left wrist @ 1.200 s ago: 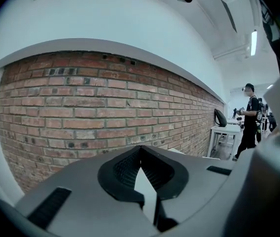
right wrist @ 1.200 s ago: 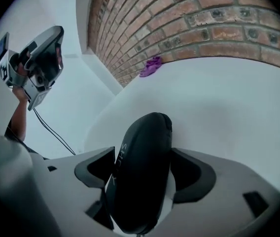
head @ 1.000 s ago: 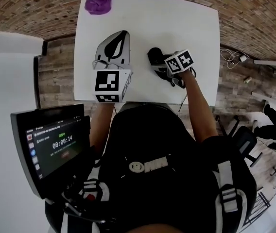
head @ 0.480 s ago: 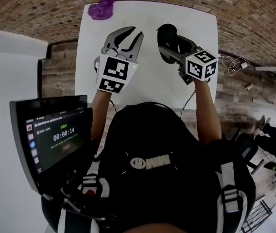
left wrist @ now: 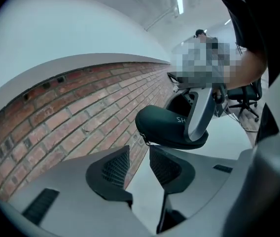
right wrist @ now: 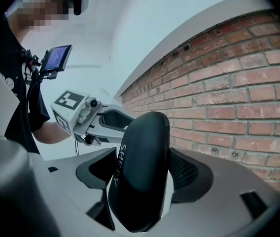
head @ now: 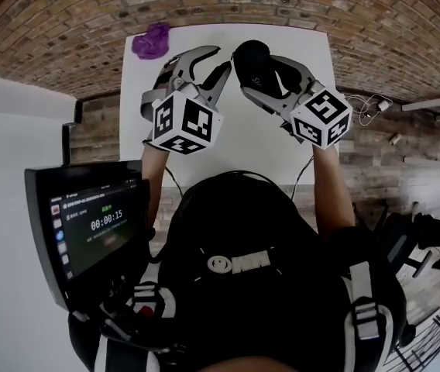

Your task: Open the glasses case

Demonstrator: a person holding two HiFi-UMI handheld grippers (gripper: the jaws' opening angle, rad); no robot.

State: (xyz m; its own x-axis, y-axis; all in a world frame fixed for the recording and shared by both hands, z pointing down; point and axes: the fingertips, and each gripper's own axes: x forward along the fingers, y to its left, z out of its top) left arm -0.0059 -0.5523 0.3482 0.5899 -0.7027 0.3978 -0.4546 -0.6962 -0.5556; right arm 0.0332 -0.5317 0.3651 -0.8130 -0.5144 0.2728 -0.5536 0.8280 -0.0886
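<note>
The black glasses case [head: 252,62] hangs closed in the air above the white table [head: 239,149], with my right gripper [head: 270,72] shut on its sides. In the right gripper view the case [right wrist: 140,162] stands on end between both pads and fills the gap. My left gripper [head: 204,67] is just left of the case and points at its end. Its jaws have just been opening and nothing is between them. In the left gripper view the case [left wrist: 167,127] lies crosswise a little beyond the parted fingertips [left wrist: 114,168], apart from them.
A purple cloth [head: 150,41] lies at the table's far left corner. Brick floor surrounds the table. A tablet [head: 88,231] on a mount sits at my lower left. A cable [head: 375,99] lies on the floor to the right.
My right gripper has lifted the case well up off the table. The left gripper has risen, rolled and gone from shut to partly open beside the case.
</note>
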